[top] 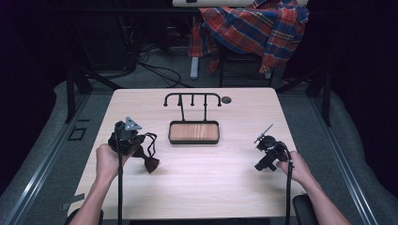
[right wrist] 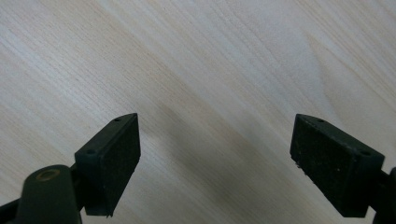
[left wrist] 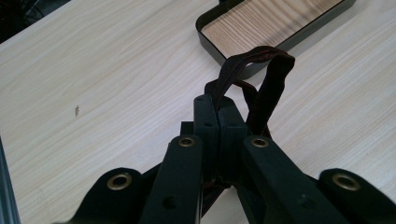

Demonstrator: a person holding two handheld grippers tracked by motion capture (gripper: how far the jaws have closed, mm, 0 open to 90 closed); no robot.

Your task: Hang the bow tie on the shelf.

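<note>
High view: left gripper (top: 133,140) clamped on the strap of a dark red bow tie (top: 150,164), just left of the stand (top: 193,123); bow resting on the table (top: 211,187), strap loop lifted toward the stand's wooden tray. Right gripper (top: 265,153) well to the right of the stand, low over bare tabletop, holding nothing. Plaid cloth (top: 256,26) draped over a chair far behind the stand, outside the work. Left gripper view: jaws pressed together on the strap (left wrist: 261,70), loop standing up ahead of the tips, tray corner (left wrist: 219,39) of the stand just beyond the loop. Right gripper view: pads (right wrist: 114,158) spread wide, plain wood grain between them. Likely step in hand: carry the strap to a hook on the stand's top bar. Recommended: keep the clamp firm, lift until the bow clears the table, approach the bar from the front, drop the open loop over one hook before release. Bring the right gripper toward the stand to spread the loop if collapsed. Avoid dragging the bow across the tray rim.
</note>
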